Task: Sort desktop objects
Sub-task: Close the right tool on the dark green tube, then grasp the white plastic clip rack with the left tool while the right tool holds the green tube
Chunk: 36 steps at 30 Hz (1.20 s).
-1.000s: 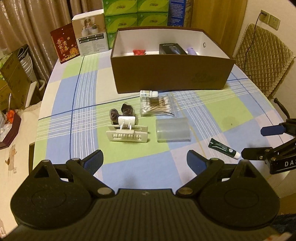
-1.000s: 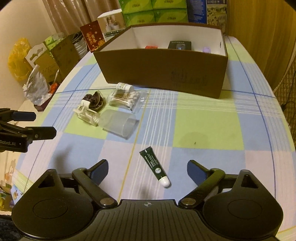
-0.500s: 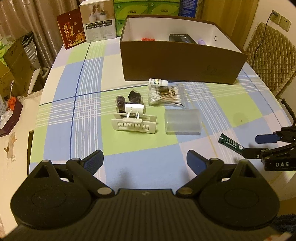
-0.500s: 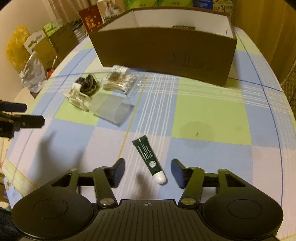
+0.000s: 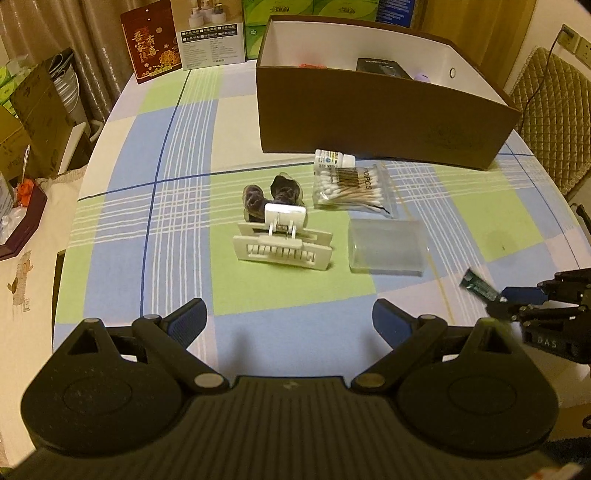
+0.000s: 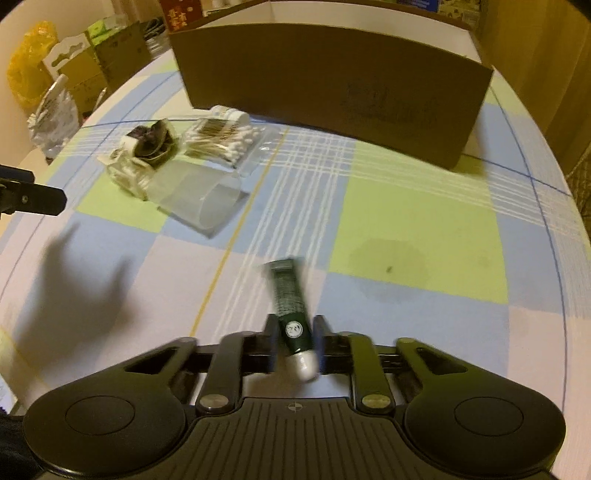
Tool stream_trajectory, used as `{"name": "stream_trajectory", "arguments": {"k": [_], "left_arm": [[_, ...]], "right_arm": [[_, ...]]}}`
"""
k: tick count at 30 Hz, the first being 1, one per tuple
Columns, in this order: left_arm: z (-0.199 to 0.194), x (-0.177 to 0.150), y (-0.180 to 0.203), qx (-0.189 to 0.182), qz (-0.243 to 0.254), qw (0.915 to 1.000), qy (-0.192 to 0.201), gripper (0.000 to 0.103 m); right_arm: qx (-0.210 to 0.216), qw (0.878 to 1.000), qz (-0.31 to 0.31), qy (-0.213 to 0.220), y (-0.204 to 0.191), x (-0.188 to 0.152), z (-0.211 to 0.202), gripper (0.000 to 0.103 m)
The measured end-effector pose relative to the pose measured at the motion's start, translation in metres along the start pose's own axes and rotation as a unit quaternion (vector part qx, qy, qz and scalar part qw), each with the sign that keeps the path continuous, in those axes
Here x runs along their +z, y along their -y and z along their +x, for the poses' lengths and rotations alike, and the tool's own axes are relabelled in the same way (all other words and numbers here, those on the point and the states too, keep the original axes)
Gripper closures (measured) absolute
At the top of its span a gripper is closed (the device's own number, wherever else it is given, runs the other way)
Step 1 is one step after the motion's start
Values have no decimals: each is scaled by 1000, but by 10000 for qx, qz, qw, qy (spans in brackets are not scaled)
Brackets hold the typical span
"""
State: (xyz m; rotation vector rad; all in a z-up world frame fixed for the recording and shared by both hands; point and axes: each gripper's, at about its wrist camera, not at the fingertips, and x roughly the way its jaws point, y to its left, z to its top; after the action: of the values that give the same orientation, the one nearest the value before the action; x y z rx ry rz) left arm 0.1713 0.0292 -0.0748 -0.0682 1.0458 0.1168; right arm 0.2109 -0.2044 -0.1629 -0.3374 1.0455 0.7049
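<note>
Pickup step: right tongs [image 6: 294, 341] clamped on the green tube [image 6: 291, 314] near its white cap, low over the surface [image 6: 406, 229]. Left tongs [image 5: 290, 319] spread, empty. Next, probably: lift, carry to the brown box [image 6: 332, 85].

Behind your worktop [image 5: 177, 122] you've got a red card [image 5: 150, 47], a white carton [image 5: 212, 35] and green tissue boxes [image 5: 314, 9]; quilted chair [image 5: 550, 110] off right, yellow bag [image 6: 27, 70] far left.

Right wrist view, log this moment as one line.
right claw: just closed, shut on green tube | left claw: open, empty | brown box: behind | tube: not yet boxed
</note>
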Motion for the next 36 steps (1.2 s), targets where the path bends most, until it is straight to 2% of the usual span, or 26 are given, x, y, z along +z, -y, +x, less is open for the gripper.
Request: {"name": "stream_trajectory", "arguments": {"k": [6, 11, 13, 16, 21, 28, 30, 36], "left_arm": [[12, 12, -3, 21, 46, 10000, 58, 10], [22, 22, -10, -16, 140, 9997, 190, 14], [26, 27, -12, -71, 225, 9994, 248, 19], [35, 34, -13, -113, 372, 9988, 302, 20], [53, 45, -16, -121, 226, 9996, 132, 20], [79, 58, -16, 182, -382, 9991, -58, 19], [86, 58, -14, 245, -365, 9990, -109, 19], [84, 47, -22, 75, 5, 9998, -159, 20]], "right_arm": [[-261, 9987, 445, 48, 23, 3, 0, 90], [-442, 9959, 783, 81, 43, 5, -1, 90], [-507, 9946, 901, 90, 52, 6, -3, 89], [-593, 9930, 1018, 103, 61, 6, -6, 90], [-625, 9917, 1113, 127, 66, 6, -8, 90], [-693, 9917, 1074, 139, 64, 8, -7, 90], [-704, 9916, 1074, 136, 63, 8, -6, 90], [-699, 9916, 1083, 138, 63, 9, -6, 90]]}}
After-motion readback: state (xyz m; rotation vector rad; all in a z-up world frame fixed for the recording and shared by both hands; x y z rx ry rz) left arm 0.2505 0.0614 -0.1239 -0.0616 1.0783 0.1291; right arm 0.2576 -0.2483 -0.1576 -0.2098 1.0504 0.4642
